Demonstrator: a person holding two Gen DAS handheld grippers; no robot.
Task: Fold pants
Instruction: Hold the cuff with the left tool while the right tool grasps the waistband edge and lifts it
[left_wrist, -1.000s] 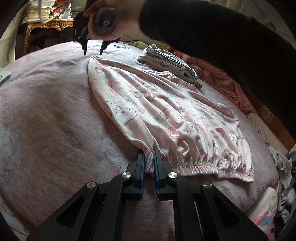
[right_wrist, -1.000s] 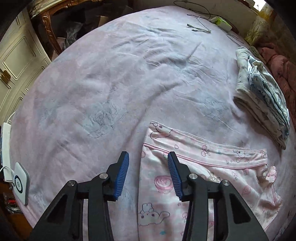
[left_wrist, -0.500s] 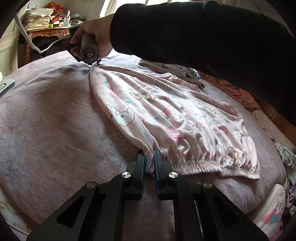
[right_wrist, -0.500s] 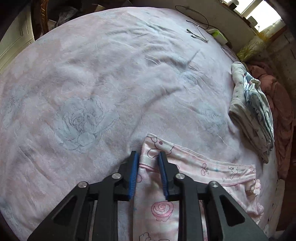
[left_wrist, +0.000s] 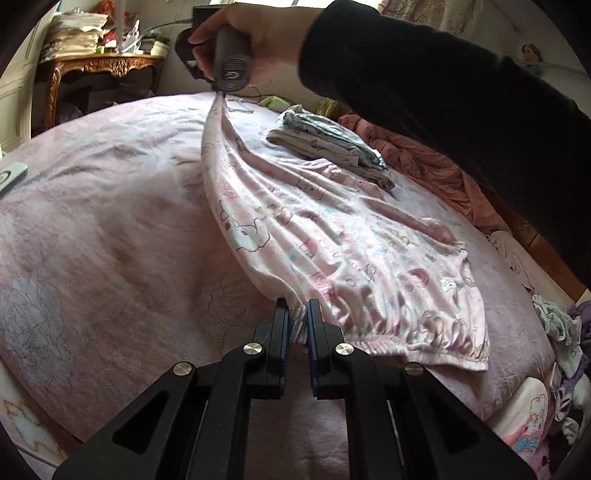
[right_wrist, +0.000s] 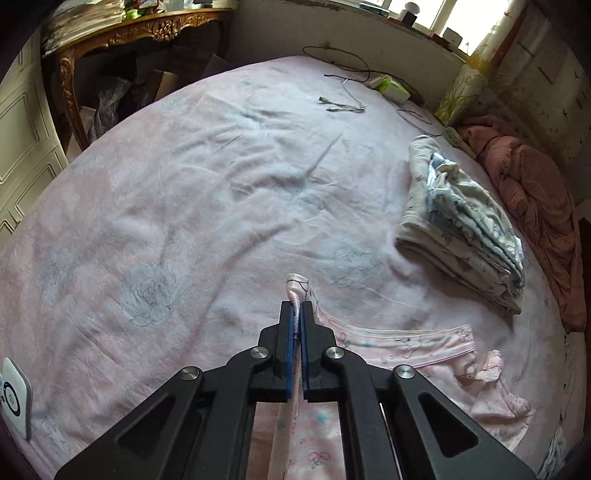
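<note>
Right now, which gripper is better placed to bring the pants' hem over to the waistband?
Right gripper: shut on the pants hem, already lifted. Left gripper pins the waistband.

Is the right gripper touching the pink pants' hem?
Touching. The right wrist view shows the right gripper with jaws shut on the pink pants, hem corner poking out above.

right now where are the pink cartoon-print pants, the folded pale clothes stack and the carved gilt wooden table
pink cartoon-print pants (left_wrist: 332, 251), left wrist view, middle of the spread fabric
folded pale clothes stack (right_wrist: 461, 229), right wrist view, top of the pile
carved gilt wooden table (right_wrist: 159, 27), right wrist view, carved front edge
</note>
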